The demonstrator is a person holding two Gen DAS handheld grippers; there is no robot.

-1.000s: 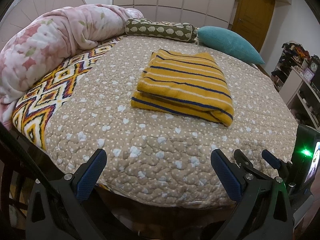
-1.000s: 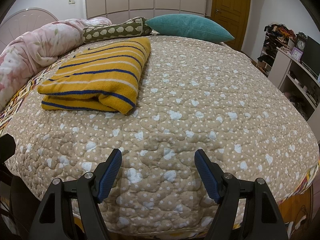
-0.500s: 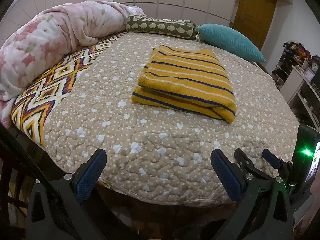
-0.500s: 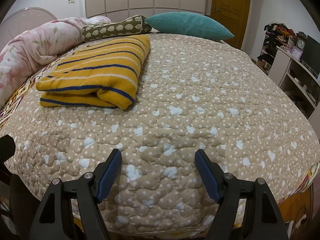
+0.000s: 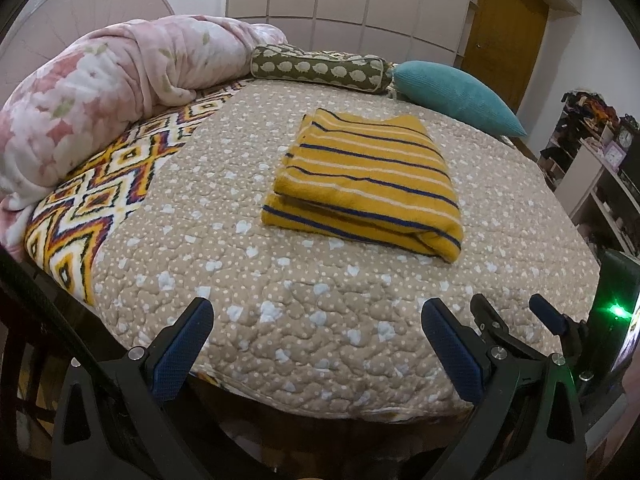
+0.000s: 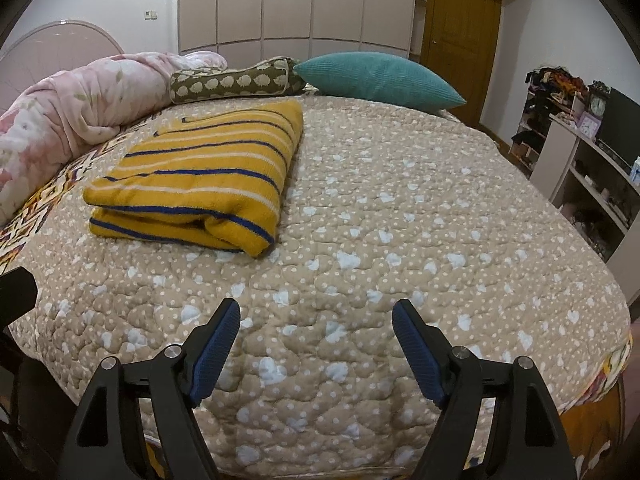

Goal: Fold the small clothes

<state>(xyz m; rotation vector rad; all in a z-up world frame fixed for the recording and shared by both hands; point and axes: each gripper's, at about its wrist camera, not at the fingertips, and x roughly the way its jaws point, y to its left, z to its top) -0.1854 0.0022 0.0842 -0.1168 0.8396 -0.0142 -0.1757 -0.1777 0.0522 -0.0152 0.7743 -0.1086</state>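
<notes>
A yellow garment with blue and white stripes (image 5: 366, 184) lies folded in a neat rectangle on the beige quilt (image 5: 280, 300) in the middle of the bed. It also shows in the right wrist view (image 6: 200, 172), at the left. My left gripper (image 5: 316, 312) is open and empty, near the bed's front edge, well short of the garment. My right gripper (image 6: 316, 314) is open and empty over the front of the quilt, to the right of the garment. Its fingers also show in the left wrist view (image 5: 544, 316).
A pink floral blanket (image 5: 100, 92) is bunched at the left of the bed. A green patterned bolster (image 5: 320, 68) and a teal pillow (image 5: 452, 96) lie at the far side. White shelves (image 6: 592, 168) with clutter stand at the right.
Both grippers have pulled back and lifted a little, so the folded garment looks farther away. The garment has not moved. Both stay open.
</notes>
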